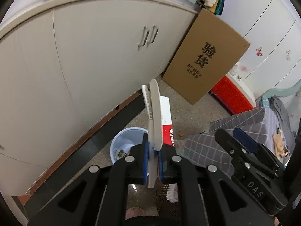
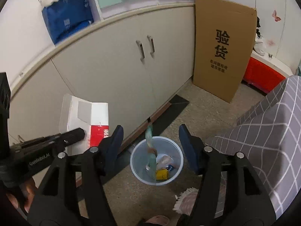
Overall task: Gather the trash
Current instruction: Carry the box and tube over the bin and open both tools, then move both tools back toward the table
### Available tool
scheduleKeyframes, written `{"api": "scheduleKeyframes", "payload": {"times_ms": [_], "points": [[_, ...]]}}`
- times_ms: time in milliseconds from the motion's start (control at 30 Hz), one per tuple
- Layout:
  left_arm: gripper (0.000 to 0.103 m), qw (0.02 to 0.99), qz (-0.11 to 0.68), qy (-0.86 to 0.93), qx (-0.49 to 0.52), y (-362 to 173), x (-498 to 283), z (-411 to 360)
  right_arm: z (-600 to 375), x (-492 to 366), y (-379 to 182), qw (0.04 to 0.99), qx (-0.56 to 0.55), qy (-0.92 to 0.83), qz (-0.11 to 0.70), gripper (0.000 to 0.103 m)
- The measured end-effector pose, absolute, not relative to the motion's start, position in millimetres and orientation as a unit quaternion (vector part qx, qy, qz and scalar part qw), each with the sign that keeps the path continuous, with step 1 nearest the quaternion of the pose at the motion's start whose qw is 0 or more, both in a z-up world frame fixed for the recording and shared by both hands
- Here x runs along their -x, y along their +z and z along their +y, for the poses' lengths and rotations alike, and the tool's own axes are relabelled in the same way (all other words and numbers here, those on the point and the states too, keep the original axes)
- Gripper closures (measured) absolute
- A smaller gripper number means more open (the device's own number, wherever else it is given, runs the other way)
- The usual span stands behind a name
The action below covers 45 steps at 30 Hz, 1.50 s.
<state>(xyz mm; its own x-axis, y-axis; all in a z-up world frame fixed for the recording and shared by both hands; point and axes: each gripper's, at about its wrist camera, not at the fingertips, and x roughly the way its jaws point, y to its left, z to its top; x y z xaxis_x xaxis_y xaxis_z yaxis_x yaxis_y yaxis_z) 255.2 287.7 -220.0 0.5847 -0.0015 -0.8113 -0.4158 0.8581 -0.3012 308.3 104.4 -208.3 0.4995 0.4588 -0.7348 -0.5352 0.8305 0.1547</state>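
A: While the right gripper (image 2: 151, 146) sat above the light blue bin (image 2: 157, 180), its jaws stood apart with nothing pressed between the pads. A thin green wrapper (image 2: 151, 150) hung in the gap, touching neither pad, its lower end down inside the bin's mouth.

B: And the left one?

A: The left gripper (image 1: 153, 156) was clamped narrow on a flattened red-and-white carton (image 1: 166, 113). The blue pads pinched the carton's lower edge, and its white flaps stuck up past the fingertips. In the right wrist view the same carton showed at the left, level with the cabinet doors (image 2: 120, 71), well left of the bin.

B: Bin contents?

A: A yellow packet (image 2: 161, 174), a small blue-and-white packet (image 2: 170, 167) and some pale crumpled stuff (image 2: 164, 159) lay on the bottom. The left wrist view caught only part of the bin, behind its left finger.

B: Surroundings?

A: The bin stood on speckled floor (image 2: 203, 116), near the cabinet's dark base strip. A brown cardboard sheet (image 2: 222, 45) with black print leaned upright at the cabinet's end. A red box (image 2: 263, 75) sat behind it. A grey checked cloth (image 2: 267, 128) covered the right side. A fuzzy pink-and-white slipper (image 2: 186, 201) lay just below the bin. A person's fingers (image 2: 28, 190) showed at the left gripper's handle.
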Motion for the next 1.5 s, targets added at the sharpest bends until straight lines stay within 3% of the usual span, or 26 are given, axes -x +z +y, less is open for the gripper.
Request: {"api": "scheduleKeyframes", "payload": {"times_ms": [733,800,833,867,900,1500], "points": [[0.094,0.866,0.450,0.099,0.196,-224.3,-288.0,260.5,57.9,-297.5,-193.1,0.902,0.012,0.236,0.362,0.036],[0.088,0.873,0.438,0.101,0.190,-219.3,-292.0,258.3,52.4,-297.1,-189.7,0.906,0.006,0.231,0.355,0.036],[0.062,0.874,0.437,0.106,0.186,-218.2,-294.3,257.4,49.6,-296.9,-188.3,0.908,0.003,0.226,0.352,0.035],[0.026,0.871,0.441,0.115,0.182,-217.9,-296.7,256.0,47.0,-296.5,-187.2,0.909,0.000,0.224,0.351,0.035],[0.019,0.870,0.442,0.127,0.179,-217.4,-298.5,256.1,44.7,-296.2,-186.3,0.910,-0.003,0.223,0.350,0.035],[0.019,0.903,0.394,0.080,0.152,-157.5,-264.8,188.8,-19.5,-267.4,-148.7,0.923,-0.044,0.202,0.325,0.032]]}}
